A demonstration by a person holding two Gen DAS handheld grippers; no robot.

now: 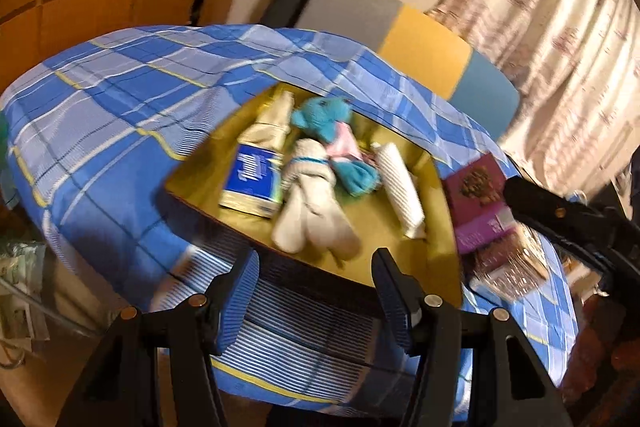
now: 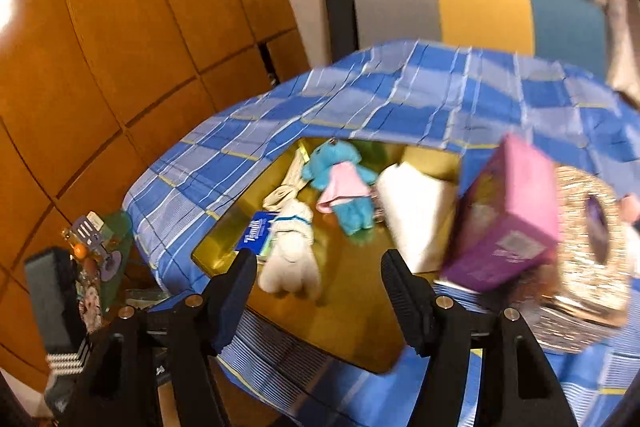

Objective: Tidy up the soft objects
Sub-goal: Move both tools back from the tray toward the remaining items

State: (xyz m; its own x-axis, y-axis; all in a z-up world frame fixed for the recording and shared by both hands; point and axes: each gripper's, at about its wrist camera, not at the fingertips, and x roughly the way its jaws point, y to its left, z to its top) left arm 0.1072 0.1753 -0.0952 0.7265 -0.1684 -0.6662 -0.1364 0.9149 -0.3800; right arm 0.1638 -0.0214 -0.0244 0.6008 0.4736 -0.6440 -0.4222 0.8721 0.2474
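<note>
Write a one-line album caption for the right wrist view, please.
Open right gripper above a gold tray holding a white plush, blue teddy and tissue pack.

The only lettering that comes close to legible is white script on the blue tissue pack (image 2: 256,233) lying in the gold tray (image 2: 352,311); it looks like "Tempo", but motion blur leaves that unsure. A pale printed label on the purple box (image 2: 508,227) is too smeared to read.
</note>
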